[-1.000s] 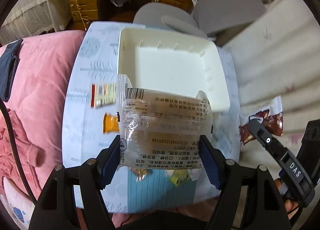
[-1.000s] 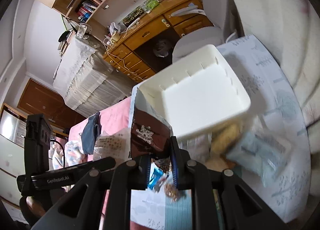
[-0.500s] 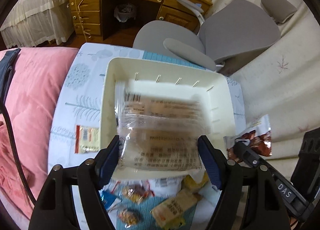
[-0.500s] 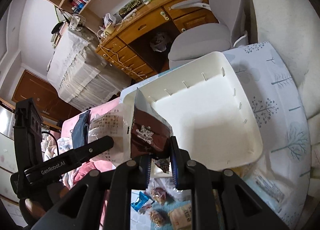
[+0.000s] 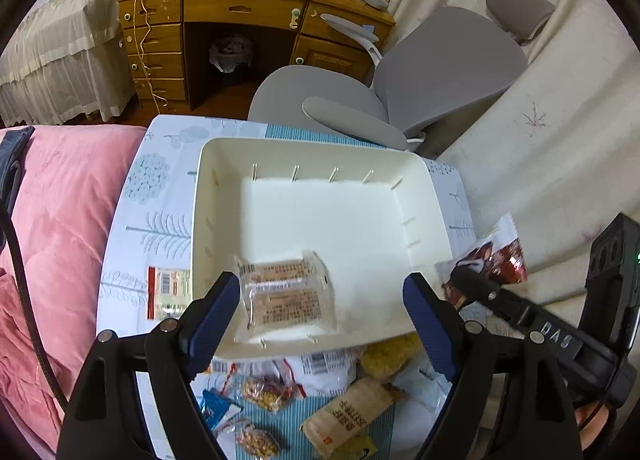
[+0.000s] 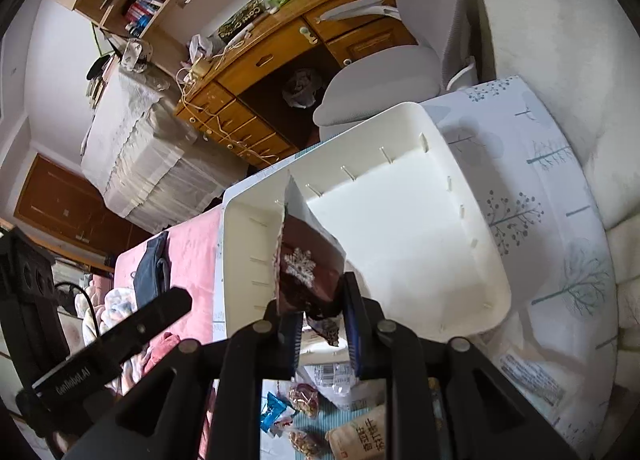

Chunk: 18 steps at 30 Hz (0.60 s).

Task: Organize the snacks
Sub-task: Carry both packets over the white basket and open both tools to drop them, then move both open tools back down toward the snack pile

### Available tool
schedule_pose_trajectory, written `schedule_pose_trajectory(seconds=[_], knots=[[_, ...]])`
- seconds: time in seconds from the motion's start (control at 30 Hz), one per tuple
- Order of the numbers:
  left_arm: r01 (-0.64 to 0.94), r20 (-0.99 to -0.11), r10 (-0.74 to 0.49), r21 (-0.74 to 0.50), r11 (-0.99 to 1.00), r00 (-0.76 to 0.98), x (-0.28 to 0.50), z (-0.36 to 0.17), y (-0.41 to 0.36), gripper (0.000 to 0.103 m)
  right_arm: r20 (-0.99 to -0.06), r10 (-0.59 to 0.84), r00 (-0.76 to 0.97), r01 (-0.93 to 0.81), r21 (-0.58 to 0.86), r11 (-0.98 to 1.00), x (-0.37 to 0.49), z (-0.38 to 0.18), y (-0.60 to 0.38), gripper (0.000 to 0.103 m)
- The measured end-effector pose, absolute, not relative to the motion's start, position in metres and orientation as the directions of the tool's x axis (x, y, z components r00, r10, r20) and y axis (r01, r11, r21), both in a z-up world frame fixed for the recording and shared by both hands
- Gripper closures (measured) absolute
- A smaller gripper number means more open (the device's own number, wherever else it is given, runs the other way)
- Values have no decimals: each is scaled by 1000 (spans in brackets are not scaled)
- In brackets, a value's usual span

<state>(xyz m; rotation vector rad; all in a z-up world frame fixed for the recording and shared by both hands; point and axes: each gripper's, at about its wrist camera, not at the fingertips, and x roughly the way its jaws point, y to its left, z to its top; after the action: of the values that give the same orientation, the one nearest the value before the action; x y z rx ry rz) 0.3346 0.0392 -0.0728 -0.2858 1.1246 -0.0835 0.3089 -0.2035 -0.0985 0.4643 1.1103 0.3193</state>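
A white bin [image 5: 424, 196] stands on the tree-print cloth; it also shows in the right wrist view [image 6: 492, 260]. A clear-wrapped snack packet [image 5: 286, 296] lies inside it at the near left corner. My left gripper [image 5: 322, 314] is open and empty above the bin's near edge. My right gripper [image 6: 320, 324] is shut on a dark red snack bag [image 6: 308, 264], held above the bin's near left part. That bag also shows in the left wrist view [image 5: 492, 260], right of the bin.
Loose snacks lie in front of the bin: a tan bar [image 5: 352, 408], nut packets [image 5: 266, 390], a blue candy [image 6: 274, 416]. A red-and-white packet [image 5: 166, 292] lies left of the bin. A pink quilt [image 5: 60, 228] is left, a grey chair [image 5: 400, 84] behind.
My left gripper moved over the bin, opened and let go of the clear packet, which now lies in the bin. My right gripper carried the red bag closer over the bin.
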Motion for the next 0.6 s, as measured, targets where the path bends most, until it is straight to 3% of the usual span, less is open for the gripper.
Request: schedule_pose_trajectory(seconds=[0.6], knots=[[-3, -833, -232, -270, 963, 502, 223, -25, 72, 20, -718, 412, 561, -1, 497, 868, 198, -37, -193, 80]])
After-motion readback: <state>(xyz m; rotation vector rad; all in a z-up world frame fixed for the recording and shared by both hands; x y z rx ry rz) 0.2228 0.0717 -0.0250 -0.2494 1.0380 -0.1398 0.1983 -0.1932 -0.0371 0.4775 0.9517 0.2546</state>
